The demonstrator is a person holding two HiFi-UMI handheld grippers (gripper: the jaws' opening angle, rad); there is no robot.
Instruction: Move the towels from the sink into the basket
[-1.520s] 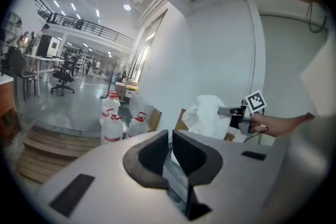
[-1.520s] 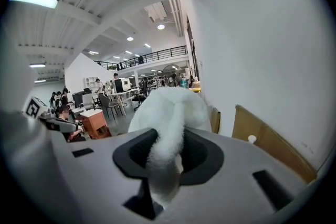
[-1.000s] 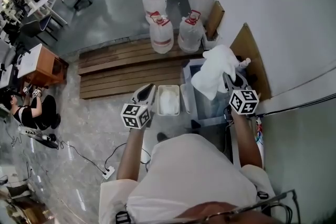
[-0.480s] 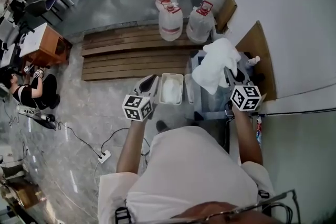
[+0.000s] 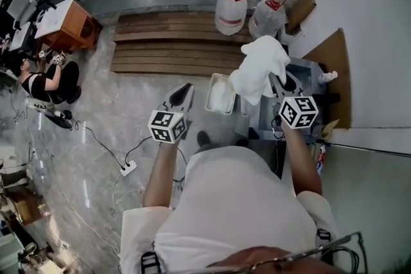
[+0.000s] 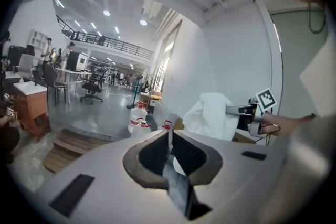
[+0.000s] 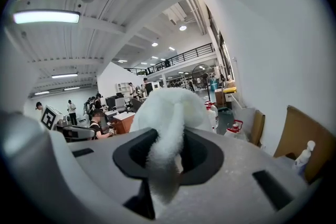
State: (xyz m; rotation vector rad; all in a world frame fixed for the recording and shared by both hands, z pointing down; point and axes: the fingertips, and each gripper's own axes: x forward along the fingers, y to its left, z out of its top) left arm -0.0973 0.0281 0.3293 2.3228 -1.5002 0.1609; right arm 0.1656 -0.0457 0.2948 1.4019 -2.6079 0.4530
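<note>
My right gripper (image 5: 275, 81) is shut on a white towel (image 5: 259, 66), which hangs bunched in the air between the steel sink (image 5: 307, 66) and the white basket (image 5: 212, 90) on the floor. In the right gripper view the towel (image 7: 165, 113) fills the gap between the jaws. The towel's lower edge overlaps the basket's right rim in the head view. Something white lies inside the basket. My left gripper (image 5: 185, 90) hovers just left of the basket, its jaws together with nothing between them (image 6: 170, 136). From there I see the towel (image 6: 212, 115) and the right gripper (image 6: 237, 110).
Three water jugs (image 5: 231, 9) stand beyond a low wooden platform (image 5: 173, 48). A brown board (image 5: 335, 67) and a spray bottle (image 5: 327, 76) are by the wall at the sink. A person (image 5: 45, 79) crouches at far left; a power strip (image 5: 128, 168) lies on the floor.
The right gripper has carried the towel left, away from the sink and nearer the basket. The left gripper has drifted along beside the basket, still shut.
</note>
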